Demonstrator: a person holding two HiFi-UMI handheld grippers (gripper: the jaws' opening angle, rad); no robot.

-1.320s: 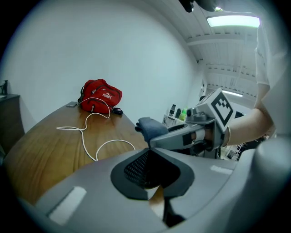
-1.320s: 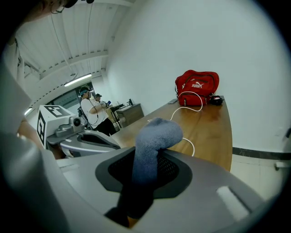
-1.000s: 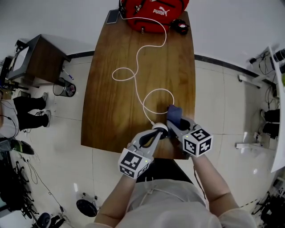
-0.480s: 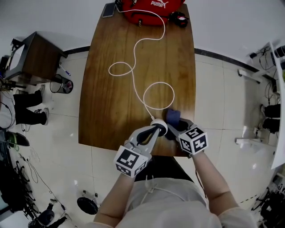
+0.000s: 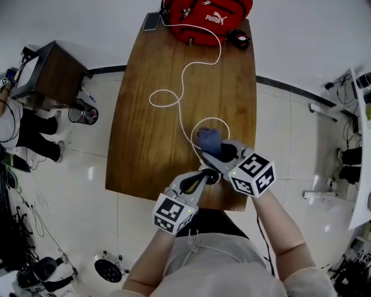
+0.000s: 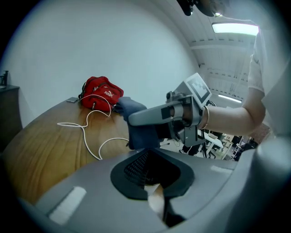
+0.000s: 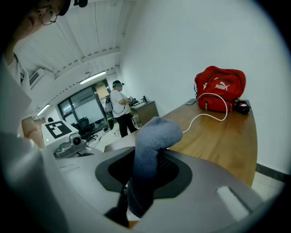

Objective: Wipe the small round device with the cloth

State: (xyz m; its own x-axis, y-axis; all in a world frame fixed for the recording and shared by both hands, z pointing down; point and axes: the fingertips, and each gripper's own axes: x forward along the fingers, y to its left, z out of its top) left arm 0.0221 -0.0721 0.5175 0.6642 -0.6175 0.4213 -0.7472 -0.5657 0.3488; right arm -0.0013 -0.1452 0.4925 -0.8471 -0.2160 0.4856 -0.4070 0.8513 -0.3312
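My left gripper (image 5: 206, 173) is shut on the small round device (image 6: 156, 200), which shows as a pale sliver between its jaws in the left gripper view. In the head view the device is mostly hidden under the right gripper. Its white cable (image 5: 184, 78) runs in loops up the wooden table (image 5: 145, 122). My right gripper (image 5: 212, 152) is shut on a bunched blue cloth (image 5: 208, 139), which sticks out past its tips (image 7: 152, 141). The cloth hangs just above and beyond the left gripper's tips, apart from the device.
A red bag (image 5: 206, 17), a phone (image 5: 151, 22) and a small black object (image 5: 236, 37) lie at the table's far end. A dark side cabinet (image 5: 49, 72) and a person (image 5: 17, 130) stand on the floor to the left.
My right gripper has lifted with the cloth and swung to the left and further up the table, off the device's right side. The left gripper has kept still.
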